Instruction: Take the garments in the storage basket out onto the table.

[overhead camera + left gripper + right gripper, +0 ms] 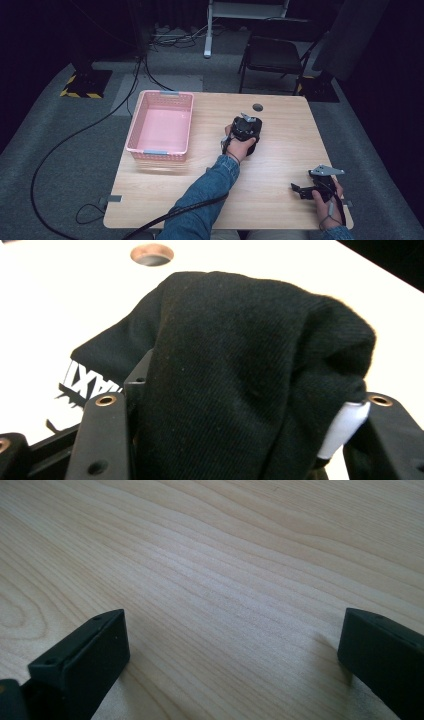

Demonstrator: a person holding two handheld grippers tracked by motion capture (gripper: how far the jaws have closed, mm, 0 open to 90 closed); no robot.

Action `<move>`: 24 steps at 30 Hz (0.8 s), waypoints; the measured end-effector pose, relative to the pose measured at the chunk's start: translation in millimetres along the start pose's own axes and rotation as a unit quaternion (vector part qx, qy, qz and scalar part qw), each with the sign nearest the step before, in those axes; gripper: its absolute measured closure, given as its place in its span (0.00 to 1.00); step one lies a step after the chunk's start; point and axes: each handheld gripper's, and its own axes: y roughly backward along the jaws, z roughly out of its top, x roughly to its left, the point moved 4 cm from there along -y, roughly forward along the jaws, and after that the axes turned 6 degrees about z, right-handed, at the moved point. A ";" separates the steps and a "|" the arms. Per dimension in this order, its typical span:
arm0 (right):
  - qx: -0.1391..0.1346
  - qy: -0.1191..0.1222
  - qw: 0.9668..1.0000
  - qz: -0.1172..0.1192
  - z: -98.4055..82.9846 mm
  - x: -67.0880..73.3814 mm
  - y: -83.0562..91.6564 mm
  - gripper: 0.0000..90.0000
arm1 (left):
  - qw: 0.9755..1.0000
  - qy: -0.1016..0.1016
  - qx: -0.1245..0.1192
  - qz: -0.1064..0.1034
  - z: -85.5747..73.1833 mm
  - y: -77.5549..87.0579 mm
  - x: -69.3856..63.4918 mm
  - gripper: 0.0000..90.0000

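Black garment [240, 370] pinched in the left gripper's jaws at mid-worktop.

In the high view, the left gripper [245, 131] is seen over the bunched dark cloth near the middle of the worktop [280, 165], right of the pink basket [161, 128] and just before the round cable hole [257, 107]; the right gripper [312, 190] is held low near the worktop's right front corner. In the left gripper view, the garment, white lettering on it, is draped between the jaws and clamped by them. In the right gripper view, the jaws are spread wide over bare wood.
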 end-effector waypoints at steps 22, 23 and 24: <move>0.000 0.000 1.000 0.000 0.0 0.0 0.0 0.00 | 1.000 0.003 0.004 -0.008 -2.6 -9.9 -7.4 0.19; 0.000 0.000 1.000 0.000 0.0 0.0 0.0 0.00 | 1.000 -0.001 0.000 -0.006 -1.2 -8.9 -8.5 0.16; 0.000 0.000 1.000 0.000 0.0 0.0 0.0 0.00 | 1.000 -0.003 -0.003 -0.008 0.1 -7.6 -9.8 0.13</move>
